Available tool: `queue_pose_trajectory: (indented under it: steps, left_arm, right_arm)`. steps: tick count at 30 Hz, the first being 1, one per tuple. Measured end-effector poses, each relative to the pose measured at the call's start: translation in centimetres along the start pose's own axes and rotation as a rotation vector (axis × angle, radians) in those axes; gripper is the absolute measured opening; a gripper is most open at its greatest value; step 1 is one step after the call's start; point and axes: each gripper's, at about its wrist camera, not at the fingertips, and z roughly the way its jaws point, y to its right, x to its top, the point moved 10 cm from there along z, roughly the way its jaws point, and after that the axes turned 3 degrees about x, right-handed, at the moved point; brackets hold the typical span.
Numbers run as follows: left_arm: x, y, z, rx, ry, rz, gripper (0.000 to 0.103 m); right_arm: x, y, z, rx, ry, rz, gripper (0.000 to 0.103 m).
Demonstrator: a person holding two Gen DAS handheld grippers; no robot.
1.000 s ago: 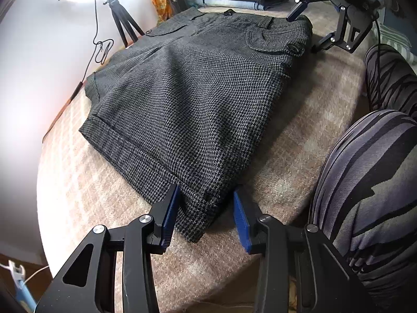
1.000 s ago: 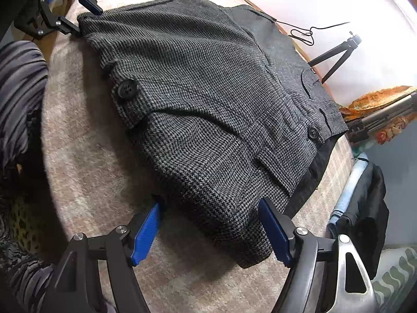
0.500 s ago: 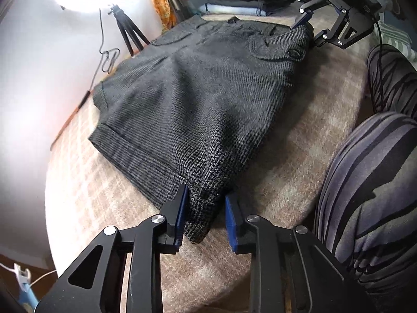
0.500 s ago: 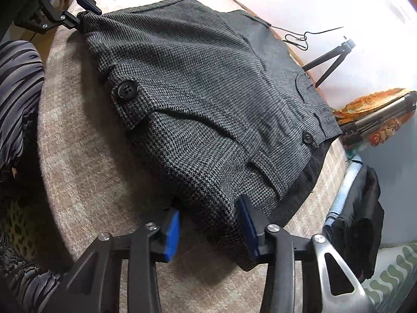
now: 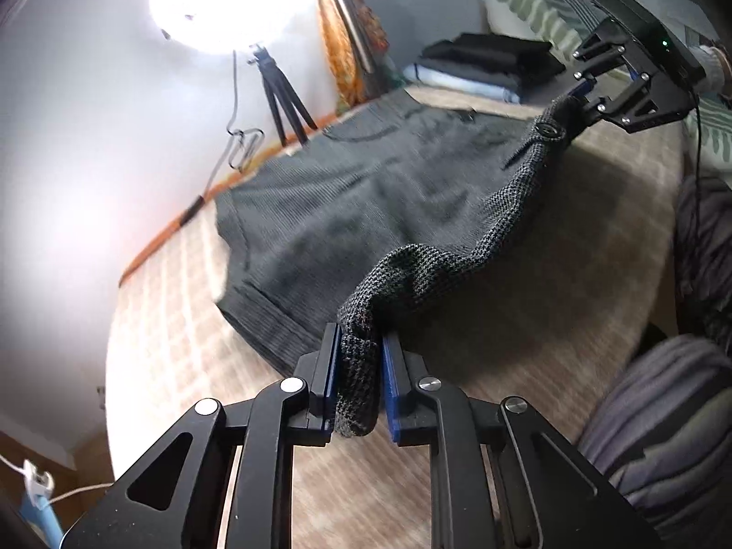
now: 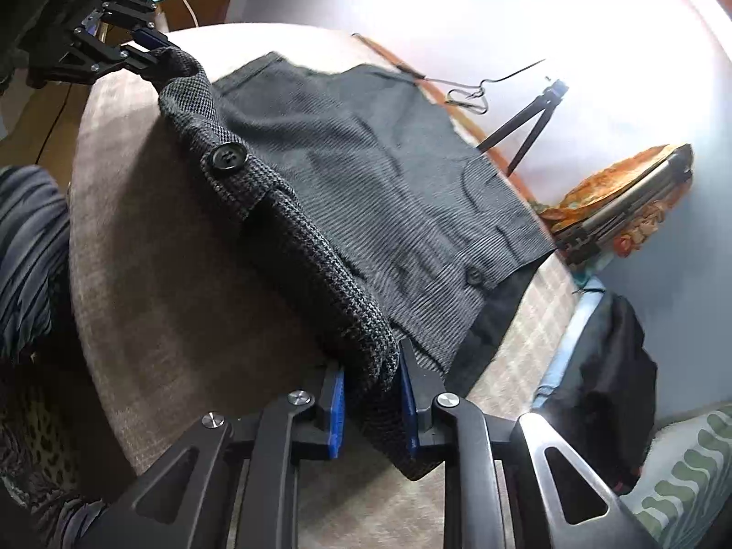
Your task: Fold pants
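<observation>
Dark grey houndstooth pants (image 5: 366, 192) lie on the round beige table (image 5: 549, 302); they show in the right wrist view too (image 6: 389, 174). My left gripper (image 5: 359, 366) is shut on the hem corner of the near edge and holds it above the table. My right gripper (image 6: 371, 384) is shut on the waist corner, near a black button (image 6: 227, 155), also lifted. The near edge hangs between them; the far half lies flat. Each gripper shows in the other's view, the right one at the upper right (image 5: 590, 96) and the left one at the upper left (image 6: 137, 52).
A stack of folded clothes (image 5: 485, 68) sits past the table's far side. A tripod (image 5: 279, 96) with a bright lamp and a wire hanger (image 6: 471, 91) stand by the wall. The person's striped legs (image 5: 677, 411) are close at the table's near edge.
Both grippers have shut on the pants' near corners and lifted that edge off the table, raising the fold line.
</observation>
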Motion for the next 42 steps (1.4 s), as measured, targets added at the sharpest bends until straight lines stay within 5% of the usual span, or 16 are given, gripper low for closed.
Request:
queue_pose_trajectory:
  steps: [20, 29, 34, 39, 42]
  left_arm:
    - [7.4, -7.5, 4.3, 0.002, 0.066, -0.064, 0.013]
    - [8.4, -9.7, 10.6, -0.062, -0.013, -0.156, 0.013]
    - [7.5, -10.8, 13.7, -0.146, -0.057, -0.308, 0.013]
    - [6.2, -12.1, 14.5, -0.238, -0.058, -0.481, 0.025]
    - [5.2, -12.3, 13.8, -0.284, -0.044, -0.531, 0.042]
  right_arm:
    - [5.6, 9.0, 1.2, -0.060, 0.034, 0.080, 0.017]
    - [6.2, 12.5, 6.4, 0.059, -0.004, 0.193, 0.017]
    - [5.7, 13.4, 9.8, 0.162, -0.025, 0.284, 0.017]
    - [4.5, 13.4, 12.4, 0.243, -0.040, 0.362, 0.017]
    - [4.0, 13.5, 12.9, 0.290, -0.026, 0.409, 0.018]
